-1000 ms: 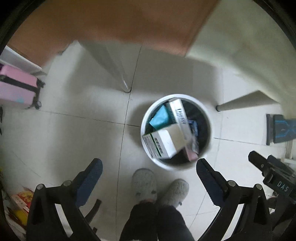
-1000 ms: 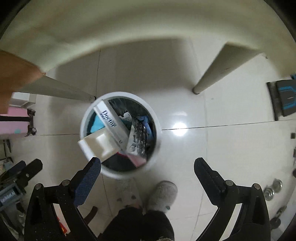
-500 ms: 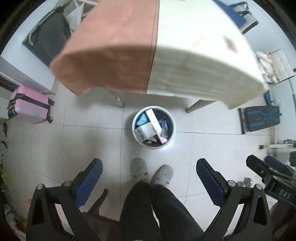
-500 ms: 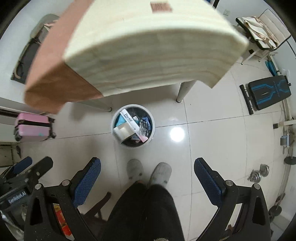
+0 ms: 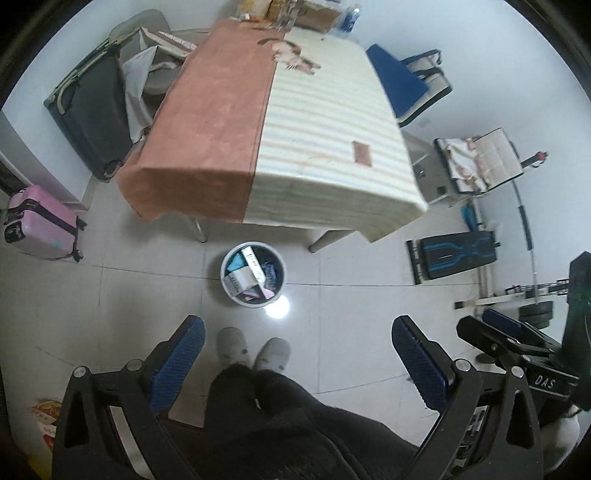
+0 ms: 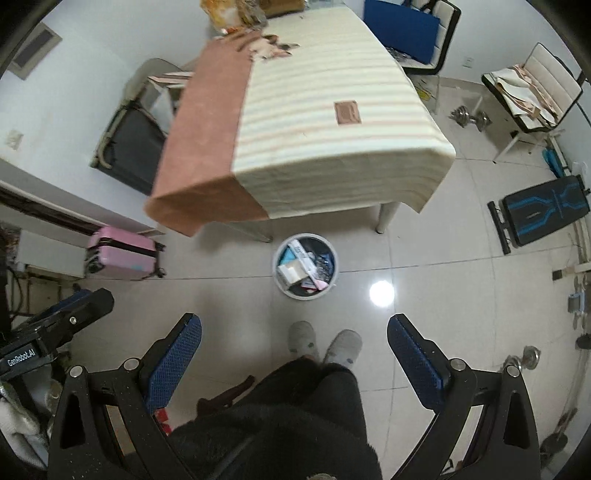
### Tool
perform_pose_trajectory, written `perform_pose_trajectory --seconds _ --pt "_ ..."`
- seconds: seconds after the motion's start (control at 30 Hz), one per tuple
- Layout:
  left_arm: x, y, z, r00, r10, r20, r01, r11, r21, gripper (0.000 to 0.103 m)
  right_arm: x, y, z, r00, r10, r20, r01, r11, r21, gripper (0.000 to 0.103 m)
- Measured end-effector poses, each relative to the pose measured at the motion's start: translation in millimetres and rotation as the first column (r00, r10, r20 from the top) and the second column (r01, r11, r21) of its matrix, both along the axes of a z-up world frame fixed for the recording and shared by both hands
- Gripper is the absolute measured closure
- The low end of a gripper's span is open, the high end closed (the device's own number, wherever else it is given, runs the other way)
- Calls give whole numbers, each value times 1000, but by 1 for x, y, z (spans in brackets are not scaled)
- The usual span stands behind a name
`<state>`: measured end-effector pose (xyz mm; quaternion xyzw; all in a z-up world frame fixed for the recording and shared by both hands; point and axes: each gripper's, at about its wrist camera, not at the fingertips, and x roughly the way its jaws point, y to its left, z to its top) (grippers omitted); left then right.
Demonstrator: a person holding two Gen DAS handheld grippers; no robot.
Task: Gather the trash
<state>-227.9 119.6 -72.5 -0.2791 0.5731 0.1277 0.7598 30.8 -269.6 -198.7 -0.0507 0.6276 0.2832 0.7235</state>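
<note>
A white trash bin (image 5: pixel 226 266) stands on the tiled floor in front of the table, filled with boxes and wrappers (image 5: pixel 246 275). It also shows in the right wrist view (image 6: pixel 334 274). My left gripper (image 5: pixel 297 363) is open and empty, held high above the floor, well back from the bin. My right gripper (image 6: pixel 293 363) is open and empty at about the same height. The person's slippered feet (image 5: pixel 253 349) stand just short of the bin.
A table with an orange and cream striped cloth (image 5: pixel 295 147) stands behind the bin; clutter lies at its far end (image 6: pixel 255 22). A pink suitcase (image 5: pixel 38 225) is at left, a black suitcase (image 5: pixel 92 122) beyond it, a weight bench (image 6: pixel 543 210) and chairs (image 6: pixel 532 88) at right.
Both grippers have risen far above the bin and pulled back. The bin has shrunk in both views and the whole table top has come into sight. Both stay open.
</note>
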Motion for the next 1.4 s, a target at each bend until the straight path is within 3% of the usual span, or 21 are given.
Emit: perform_pose_trajectory --seconds 0.37,1.4 --pt "-21 -10 60 994 -13 111 15 1000 -15 0 -25 -2 70 998 61 29 -63 993 95 0" --pt "-36 -24 76 991 -55 121 59 998 -26 0 -43 -3 96 996 88 22 -89 994 66 0"
